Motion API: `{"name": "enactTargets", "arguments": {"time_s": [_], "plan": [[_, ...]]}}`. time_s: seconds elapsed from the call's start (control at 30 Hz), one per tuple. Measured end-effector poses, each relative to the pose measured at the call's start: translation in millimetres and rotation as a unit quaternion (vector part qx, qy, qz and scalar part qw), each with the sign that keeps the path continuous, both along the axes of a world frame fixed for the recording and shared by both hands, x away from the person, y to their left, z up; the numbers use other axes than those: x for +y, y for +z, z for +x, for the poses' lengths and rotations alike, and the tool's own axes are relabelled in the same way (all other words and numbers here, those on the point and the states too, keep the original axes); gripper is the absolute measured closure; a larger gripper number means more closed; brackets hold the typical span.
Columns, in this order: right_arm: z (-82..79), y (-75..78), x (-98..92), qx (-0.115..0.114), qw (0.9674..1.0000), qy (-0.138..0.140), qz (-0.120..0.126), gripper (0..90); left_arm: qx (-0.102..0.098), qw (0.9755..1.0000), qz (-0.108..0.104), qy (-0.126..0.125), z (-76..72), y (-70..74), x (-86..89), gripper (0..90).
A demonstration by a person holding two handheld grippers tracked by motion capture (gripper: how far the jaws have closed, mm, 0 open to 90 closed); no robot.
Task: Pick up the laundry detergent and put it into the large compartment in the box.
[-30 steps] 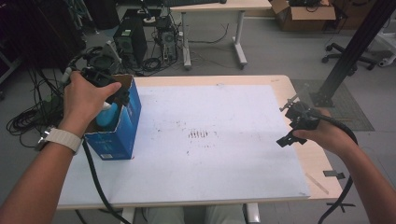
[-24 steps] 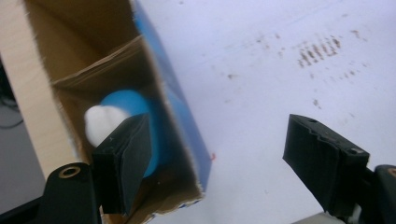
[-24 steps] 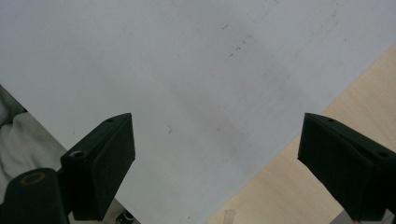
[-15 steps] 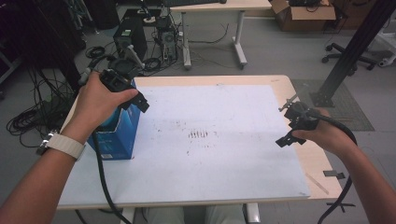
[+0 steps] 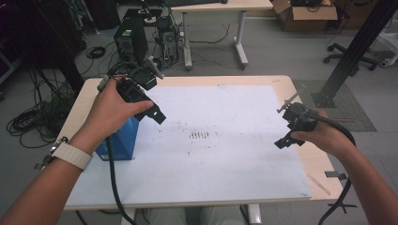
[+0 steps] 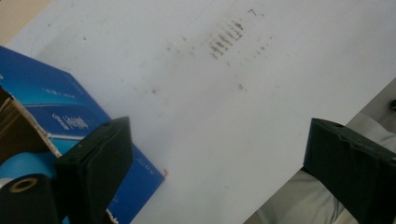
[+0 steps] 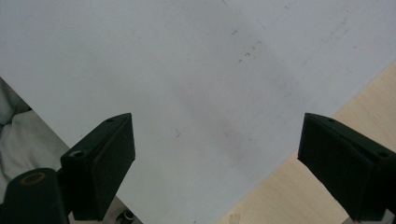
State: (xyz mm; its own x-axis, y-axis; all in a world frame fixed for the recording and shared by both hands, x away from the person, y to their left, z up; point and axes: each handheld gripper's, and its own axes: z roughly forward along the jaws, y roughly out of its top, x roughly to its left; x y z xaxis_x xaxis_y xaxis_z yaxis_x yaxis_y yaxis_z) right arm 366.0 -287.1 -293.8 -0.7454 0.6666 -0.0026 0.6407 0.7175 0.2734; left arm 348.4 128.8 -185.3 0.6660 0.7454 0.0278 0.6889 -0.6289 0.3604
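Apparently idle, I hold my left hand-held gripper point(image 5: 155, 115) agape just above the blue box point(image 5: 119, 140), the right hand-held gripper point(image 5: 284, 139) equally wide over bare worktop point(image 5: 225, 159).

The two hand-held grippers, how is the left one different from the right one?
The left hand-held gripper hangs by the blue box at the table's left side; the right hand-held gripper hangs near the right edge, with no box near it. The left one is over the white sheet, while the right one is at the sheet's edge. Both have black jaws spread wide, holding nothing.
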Motion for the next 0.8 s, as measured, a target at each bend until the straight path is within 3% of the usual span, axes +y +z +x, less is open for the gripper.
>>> {"name": "enactTargets", "arguments": {"time_s": [0.33, 0.8], "plan": [[1.5, 1.4, -2.2, -0.006, 1.0, -0.004, 0.005, 11.3, 0.0, 0.9998, -0.004, -0.017, -0.4, -5.6, -10.3, 4.3], [-2.8, 4.2, -2.3, -0.007, 0.9999, -0.002, 0.007, 11.3, -0.002, 0.9998, -0.006, -0.019, -5.1, -5.8, -14.6, 5.0]]}}
